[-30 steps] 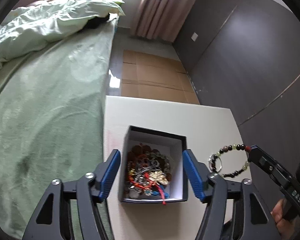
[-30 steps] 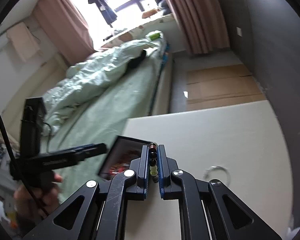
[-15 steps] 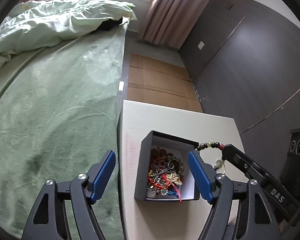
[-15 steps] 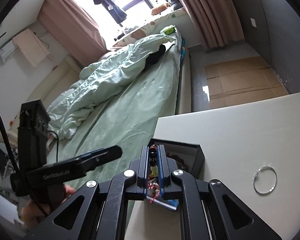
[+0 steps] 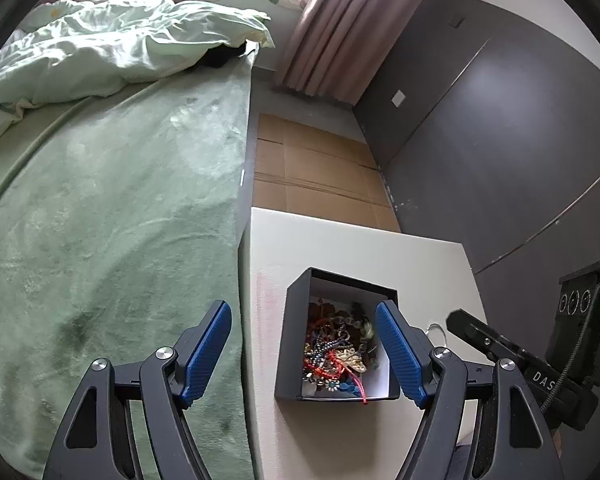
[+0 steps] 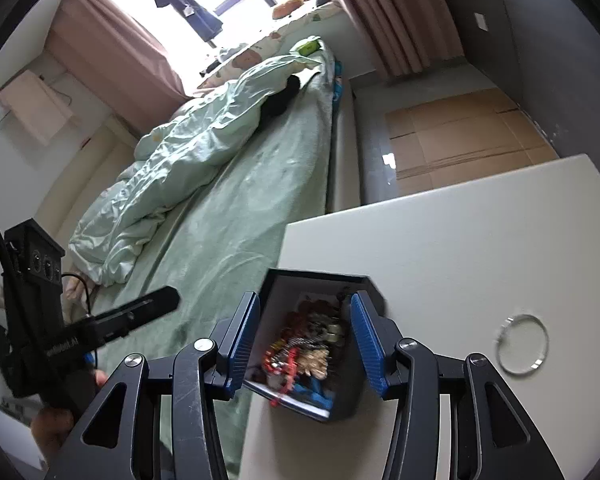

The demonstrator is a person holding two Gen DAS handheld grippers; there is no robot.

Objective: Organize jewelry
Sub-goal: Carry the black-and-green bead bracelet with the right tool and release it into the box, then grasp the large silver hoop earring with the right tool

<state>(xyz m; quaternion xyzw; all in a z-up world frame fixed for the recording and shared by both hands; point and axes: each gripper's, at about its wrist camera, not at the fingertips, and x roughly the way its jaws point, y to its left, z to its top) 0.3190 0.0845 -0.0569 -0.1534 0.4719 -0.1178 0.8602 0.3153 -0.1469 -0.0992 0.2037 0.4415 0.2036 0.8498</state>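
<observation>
Grippers both angle steeply down over the white table [image 6: 460, 240]. The right gripper [image 6: 306, 340] hangs above the dark jewelry box [image 6: 352, 404], its jaws opening, nothing pressed between the blue pads [image 6: 366, 340]. The left gripper [image 5: 304, 354] stands wide, gripping nothing, one finger over the green bedspread [image 5: 120, 240] and the other at the box's right edge. Box sits near the table's bed-side edge, heaped with jewelry [image 5: 336, 352] — single pieces blur together. A silver ring [image 6: 522, 346] lies well apart on the table, half hidden in the left view. The hand [image 6: 52, 428] carrying the left gripper is mostly cut off.
</observation>
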